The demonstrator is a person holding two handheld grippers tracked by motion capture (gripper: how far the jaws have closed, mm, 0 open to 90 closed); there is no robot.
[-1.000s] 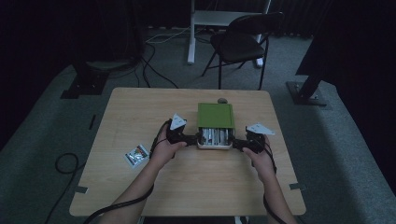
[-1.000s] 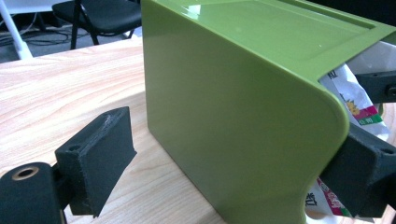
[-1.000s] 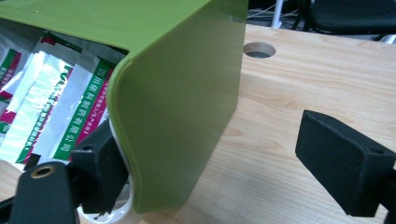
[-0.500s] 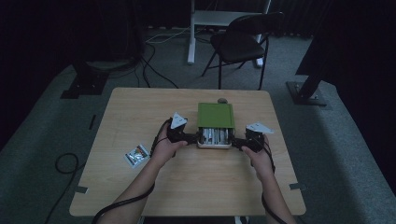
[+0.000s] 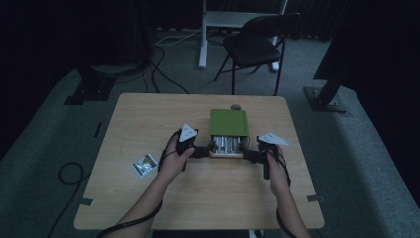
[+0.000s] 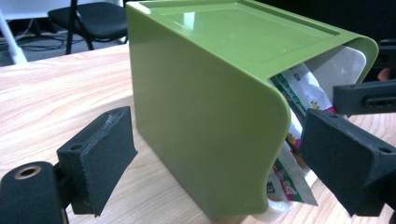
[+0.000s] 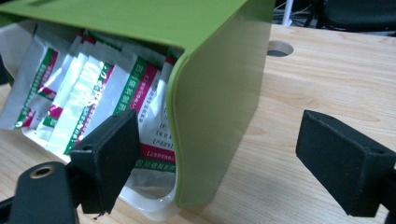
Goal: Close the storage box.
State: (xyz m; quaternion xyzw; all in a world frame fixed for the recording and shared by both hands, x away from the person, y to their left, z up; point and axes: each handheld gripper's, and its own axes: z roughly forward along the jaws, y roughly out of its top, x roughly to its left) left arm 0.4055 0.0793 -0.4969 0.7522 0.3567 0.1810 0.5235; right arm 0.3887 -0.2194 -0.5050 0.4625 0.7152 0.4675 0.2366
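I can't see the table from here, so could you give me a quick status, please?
Both grippers open, left gripper and right gripper straddling green box corners. White drawer part out, full of sachets. Nothing blocking.

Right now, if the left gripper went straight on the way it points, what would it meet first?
Probably the green box: its near corner stands straight ahead between the open jaws of the left gripper. The right-hand pad might brush the sachets sticking out of the front, though depth there is unclear.
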